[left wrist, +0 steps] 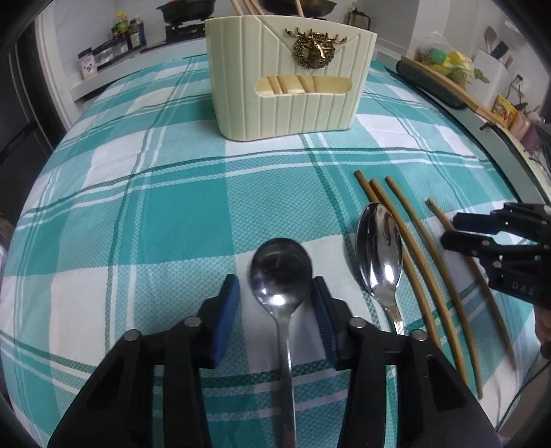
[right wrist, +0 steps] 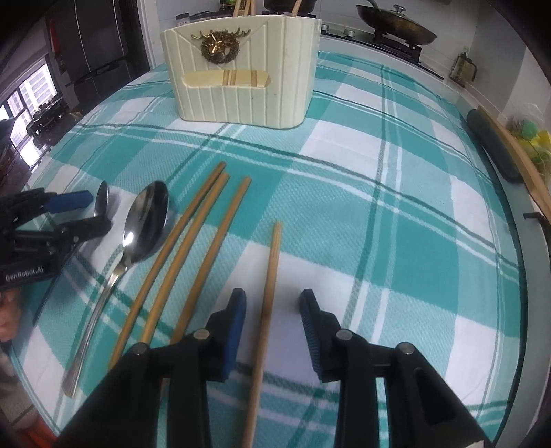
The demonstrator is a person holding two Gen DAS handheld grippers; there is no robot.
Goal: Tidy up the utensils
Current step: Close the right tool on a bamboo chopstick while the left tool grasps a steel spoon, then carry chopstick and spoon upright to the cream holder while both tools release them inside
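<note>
A round-bowled steel spoon [left wrist: 279, 265] lies on the teal plaid cloth, its neck between the blue pads of my left gripper [left wrist: 275, 303], which stands open, with a gap showing on the left side. Just right of it lies an oval spoon [left wrist: 378, 241]. A single wooden chopstick [right wrist: 272, 268] runs between the fingers of my right gripper [right wrist: 272, 310]; the jaws are open, clear of it on both sides. Three more chopsticks [right wrist: 213, 255] lie between it and the oval spoon. The cream utensil holder [left wrist: 289, 103], with several chopsticks in it, stands upright at the far middle of the table.
The round table's edge [right wrist: 516, 275] curves close on the right, with a dark pad and wooden board [right wrist: 492, 144] beyond it. A stove with pans [right wrist: 396, 24] and bottles [left wrist: 127, 34] line the counter behind. Plaid cloth [left wrist: 172, 206] lies bare between utensils and holder.
</note>
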